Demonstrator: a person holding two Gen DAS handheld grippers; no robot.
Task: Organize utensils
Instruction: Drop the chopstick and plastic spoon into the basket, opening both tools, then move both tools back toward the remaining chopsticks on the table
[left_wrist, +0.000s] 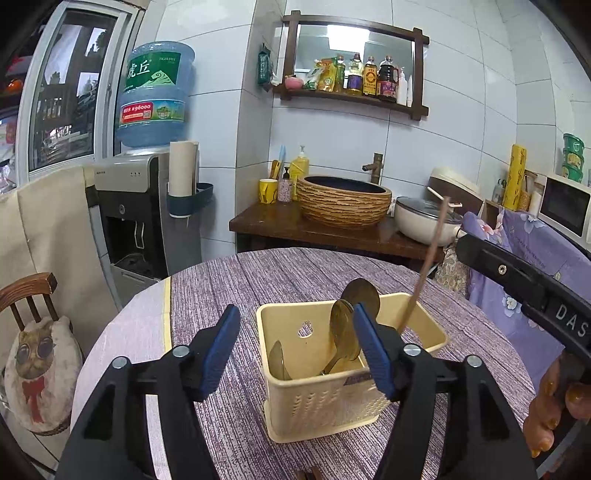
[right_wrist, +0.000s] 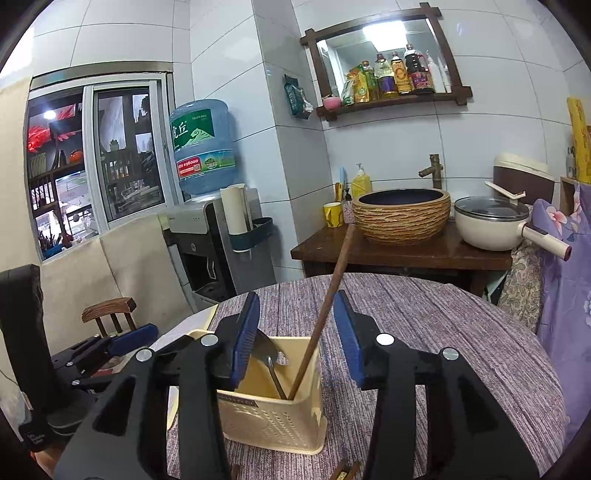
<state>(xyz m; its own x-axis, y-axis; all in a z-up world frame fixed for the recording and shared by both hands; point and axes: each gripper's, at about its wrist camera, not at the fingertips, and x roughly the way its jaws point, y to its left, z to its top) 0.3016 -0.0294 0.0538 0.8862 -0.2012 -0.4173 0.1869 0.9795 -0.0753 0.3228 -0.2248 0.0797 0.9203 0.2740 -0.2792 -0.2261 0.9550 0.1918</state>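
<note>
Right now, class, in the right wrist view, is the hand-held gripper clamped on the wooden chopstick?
No: the wooden chopstick stands between the open right hand-held gripper pads, touching neither.

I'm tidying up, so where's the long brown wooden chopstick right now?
The long brown wooden chopstick stands tilted inside the cream plastic utensil basket on the purple-clothed table, between the right tongs' open blue pads, beside the metal spoons.

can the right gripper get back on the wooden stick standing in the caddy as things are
Probably yes. The right gripper is open with the wooden stick rising between its pads, touching neither. The stick leans against a corner of the cream caddy, clear of the spoons, and nothing blocks it.
</note>
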